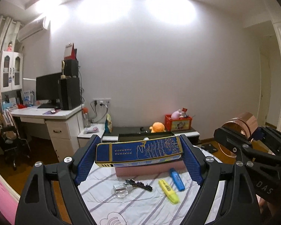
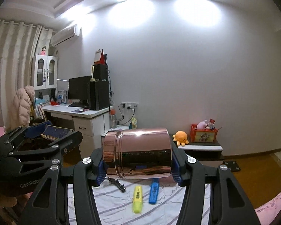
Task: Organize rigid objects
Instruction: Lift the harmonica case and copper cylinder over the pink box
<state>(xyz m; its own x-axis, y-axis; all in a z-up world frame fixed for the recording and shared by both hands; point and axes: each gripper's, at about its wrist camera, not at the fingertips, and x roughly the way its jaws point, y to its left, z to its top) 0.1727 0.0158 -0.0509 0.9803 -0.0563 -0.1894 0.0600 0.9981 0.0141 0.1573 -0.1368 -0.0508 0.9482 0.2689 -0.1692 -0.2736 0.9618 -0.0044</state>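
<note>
Left gripper (image 1: 138, 153): holds a flat blue box with gold edging (image 1: 139, 152) crosswise between its blue pads (image 1: 85, 161). Fingers stand wide, one pad against each end of the box. Box is in the air, roughly level, above the striped sheet (image 1: 140, 206). From the right wrist view, the same box (image 2: 57, 132) shows at left edge, clamped in the left gripper (image 2: 52, 136).

Right gripper (image 2: 138, 166): closed partway on a shiny rose-gold metal canister (image 2: 138, 153), lying on its side across the fingers, lid end to the left. Pads press on the two ends. Canister is off the surface. In the left wrist view, it (image 1: 239, 126) appears at far right in the right gripper (image 1: 238, 136), about level with the box and well apart from it.

Beneath the box, resting on the sheet: a flat pinkish-brown slab or box (image 1: 149, 168); I cannot tell which.

Loose on the sheet below both grippers:
- yellow highlighter (image 1: 168, 191), lying beside
- blue highlighter (image 1: 177, 179), the two close together but apart;
- black toothed hair clip (image 1: 139, 183);
- small clear glass bottle (image 1: 122, 188) on its side, just beside the clip; contact not clear.

Background: white desk (image 1: 52, 112) with a dark monitor (image 1: 47, 88) at left, a low cabinet against the wall bearing an orange octopus plush (image 1: 157, 127) and a red crate (image 1: 178, 122) of toys.
</note>
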